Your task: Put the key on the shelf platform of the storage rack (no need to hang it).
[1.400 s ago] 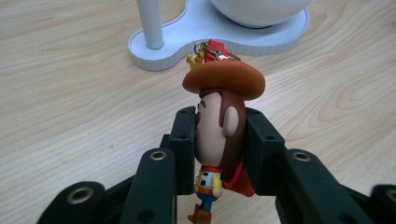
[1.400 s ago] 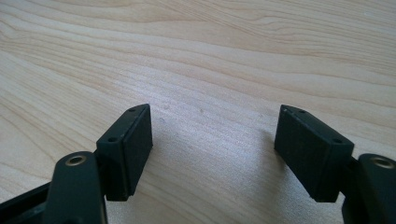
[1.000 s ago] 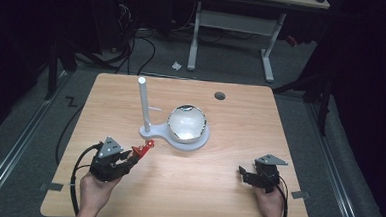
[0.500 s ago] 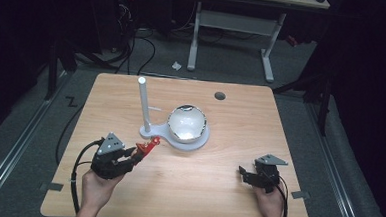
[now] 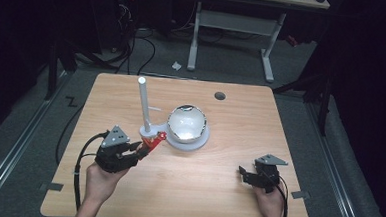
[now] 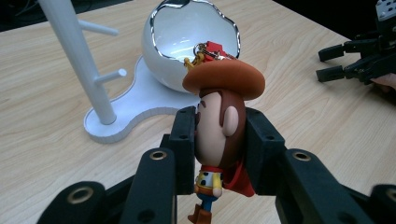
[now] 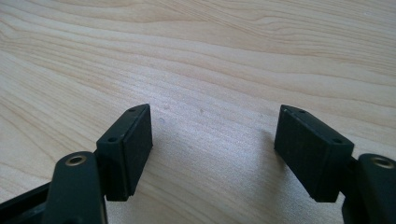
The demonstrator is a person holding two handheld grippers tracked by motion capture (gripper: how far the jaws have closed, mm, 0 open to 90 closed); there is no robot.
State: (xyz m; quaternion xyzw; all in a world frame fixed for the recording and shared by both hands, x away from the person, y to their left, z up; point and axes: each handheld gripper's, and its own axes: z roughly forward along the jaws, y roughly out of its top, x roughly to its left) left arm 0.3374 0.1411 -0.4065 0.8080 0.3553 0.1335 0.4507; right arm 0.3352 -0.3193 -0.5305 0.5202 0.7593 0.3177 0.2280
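A small cowboy figure keychain (image 6: 219,126) with a brown hat, red scarf and gold chain is clamped by the head in my left gripper (image 6: 219,149). In the high view that left gripper (image 5: 137,150) holds the cowboy figure (image 5: 152,140) just left of the white stand (image 5: 146,106). The stand has an upright post with pegs (image 6: 77,56) and an egg-shaped white bowl (image 6: 187,42) on a shared base. My right gripper (image 5: 243,174) rests open at the table's front right, its jaws wide over bare wood (image 7: 212,140).
The wooden table (image 5: 239,136) has a dark round grommet hole (image 5: 219,96) near its far edge. A desk frame and cables stand on the floor beyond. In the left gripper view the other gripper (image 6: 355,60) shows at the far right.
My left gripper with the cowboy figure has edged slightly toward the stand. The right gripper has not moved.
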